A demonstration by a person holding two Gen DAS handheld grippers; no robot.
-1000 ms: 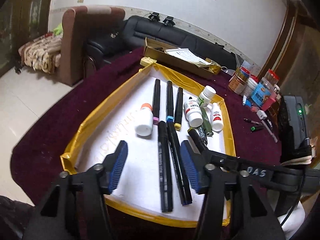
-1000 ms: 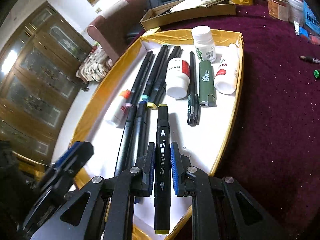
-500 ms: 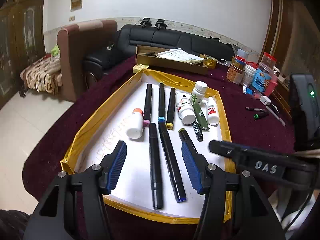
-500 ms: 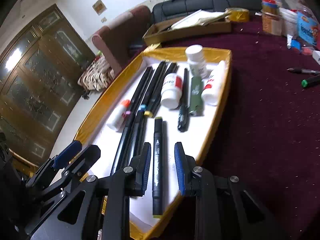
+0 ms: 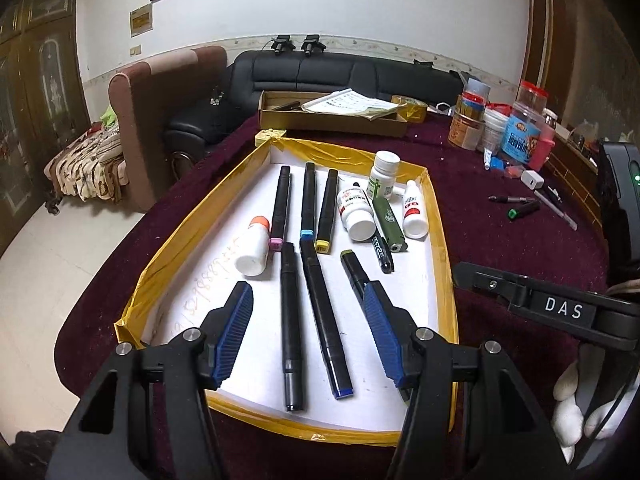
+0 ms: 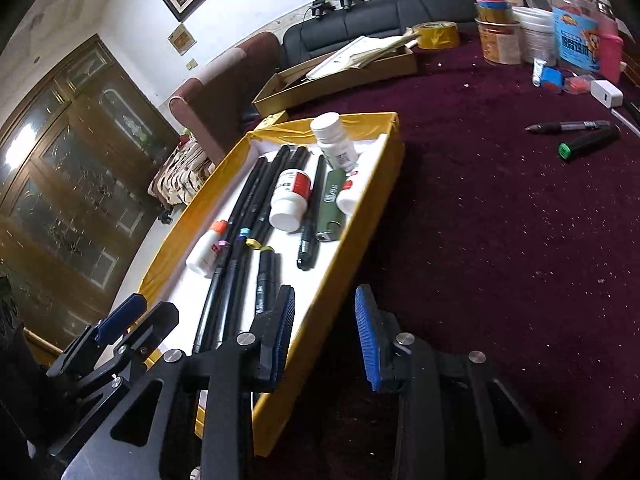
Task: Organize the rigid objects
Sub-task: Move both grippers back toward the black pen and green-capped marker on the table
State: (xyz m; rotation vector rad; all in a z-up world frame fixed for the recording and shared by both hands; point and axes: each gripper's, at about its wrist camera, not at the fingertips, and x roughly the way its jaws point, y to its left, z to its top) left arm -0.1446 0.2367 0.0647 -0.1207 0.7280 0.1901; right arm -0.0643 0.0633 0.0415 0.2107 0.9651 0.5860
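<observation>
Right wrist view: the right hand-held gripper stood empty, its jaws having just been opening with nothing between them, above the near right wall of the yellow-taped tray. The olive-capped marker it had set down lay just left of its left pad, beside the two other loose markers. To finish the release well, the jaws should clear the tray wall before swinging toward the green-capped marker and the clear pen lying well ahead and to the right on the maroon worktop. Left wrist view: the left hand-held gripper hovered half-open, empty, over the blue-tipped marker.
</observation>
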